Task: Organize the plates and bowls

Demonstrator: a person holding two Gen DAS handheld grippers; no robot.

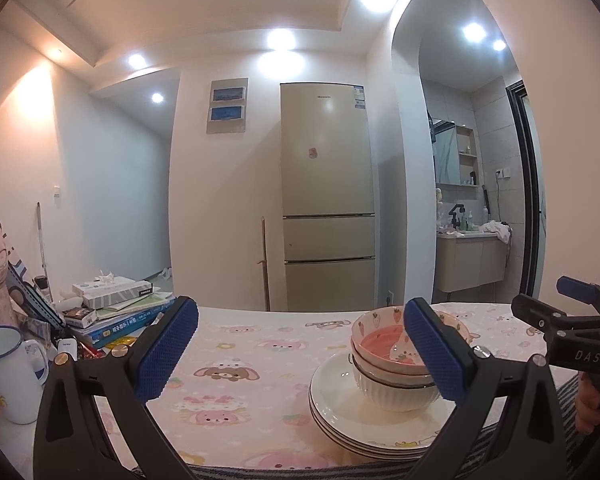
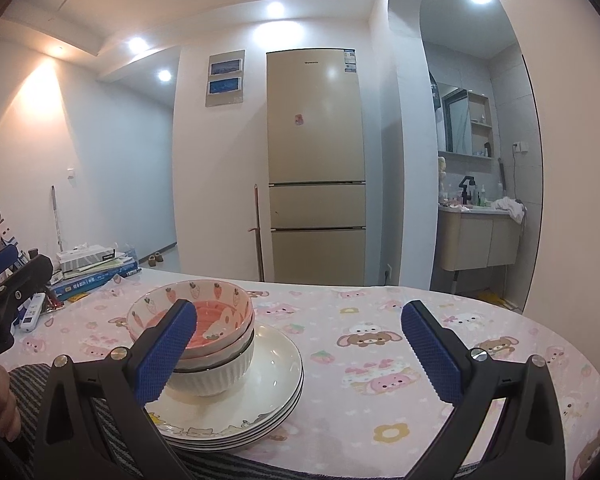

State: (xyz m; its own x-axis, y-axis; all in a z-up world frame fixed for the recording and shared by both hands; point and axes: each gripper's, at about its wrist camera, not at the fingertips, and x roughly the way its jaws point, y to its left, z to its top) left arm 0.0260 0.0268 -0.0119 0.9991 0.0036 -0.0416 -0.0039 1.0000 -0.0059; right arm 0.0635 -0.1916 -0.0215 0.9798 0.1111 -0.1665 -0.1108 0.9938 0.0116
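Two grippers: left gripper (image 1: 300, 350) and right gripper (image 2: 300, 350) gape wide, holding nothing.
Bowls (image 2: 204, 344): stacked atop plates (image 2: 268, 396).

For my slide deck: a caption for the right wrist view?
Open right gripper faces nested bowls on stacked plates atop a cartoon tablecloth.

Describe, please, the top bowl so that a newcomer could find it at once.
On the pink cartoon tablecloth, near its front edge, sits a stack of white plates carrying nested bowls. The top bowl is the one with strawberries and carrots inside; the white ribbed bowl beneath it is plain.
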